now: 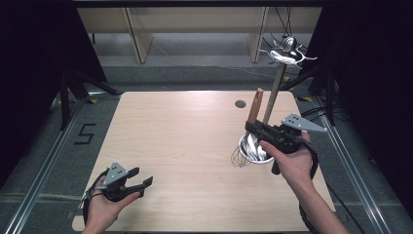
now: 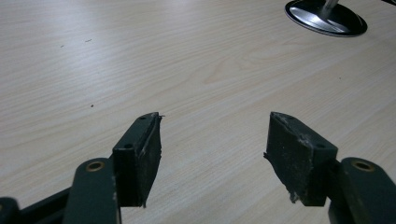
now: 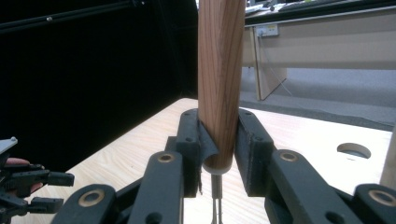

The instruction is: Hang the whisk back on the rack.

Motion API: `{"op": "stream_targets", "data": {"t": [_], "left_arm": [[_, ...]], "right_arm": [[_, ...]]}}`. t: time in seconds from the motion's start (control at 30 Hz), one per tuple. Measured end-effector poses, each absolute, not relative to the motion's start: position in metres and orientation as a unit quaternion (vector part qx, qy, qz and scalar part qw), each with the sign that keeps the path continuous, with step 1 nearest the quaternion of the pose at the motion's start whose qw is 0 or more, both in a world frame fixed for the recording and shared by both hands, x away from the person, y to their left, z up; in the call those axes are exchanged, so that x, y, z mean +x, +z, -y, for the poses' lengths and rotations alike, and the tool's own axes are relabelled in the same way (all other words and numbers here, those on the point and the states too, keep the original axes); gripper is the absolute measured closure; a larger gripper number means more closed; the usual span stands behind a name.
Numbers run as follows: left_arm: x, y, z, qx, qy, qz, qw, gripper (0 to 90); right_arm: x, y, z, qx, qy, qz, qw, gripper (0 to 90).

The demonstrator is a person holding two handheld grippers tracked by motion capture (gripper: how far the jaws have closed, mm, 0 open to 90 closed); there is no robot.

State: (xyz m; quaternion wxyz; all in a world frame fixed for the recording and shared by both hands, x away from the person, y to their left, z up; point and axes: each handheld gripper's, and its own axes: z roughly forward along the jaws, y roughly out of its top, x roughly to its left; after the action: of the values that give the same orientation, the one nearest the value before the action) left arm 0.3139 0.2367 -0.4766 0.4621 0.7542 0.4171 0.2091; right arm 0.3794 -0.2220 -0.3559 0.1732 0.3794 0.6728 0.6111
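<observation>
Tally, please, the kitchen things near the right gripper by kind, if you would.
Wooden-handled wire whisk: 1
Long-handled utensil with a silvery pronged head: 1
Shiny round metal holder: 1
Total: 3

My left gripper (image 1: 139, 179) rests low near the table's front, its 2 jaws apart. My right gripper (image 1: 254, 127) is raised, jaws clamped, wrist level.
</observation>
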Motion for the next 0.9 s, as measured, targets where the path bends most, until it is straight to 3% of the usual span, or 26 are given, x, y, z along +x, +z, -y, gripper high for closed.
{"op": "stream_targets", "data": {"t": [0.9], "left_arm": [[0.315, -0.476, -0.237, 0.759, 0.213, -0.407, 0.462, 34.8]], "right_arm": [[0.382, -0.344, 0.202, 0.404, 0.636, -0.635, 0.169, 73.8]]}}
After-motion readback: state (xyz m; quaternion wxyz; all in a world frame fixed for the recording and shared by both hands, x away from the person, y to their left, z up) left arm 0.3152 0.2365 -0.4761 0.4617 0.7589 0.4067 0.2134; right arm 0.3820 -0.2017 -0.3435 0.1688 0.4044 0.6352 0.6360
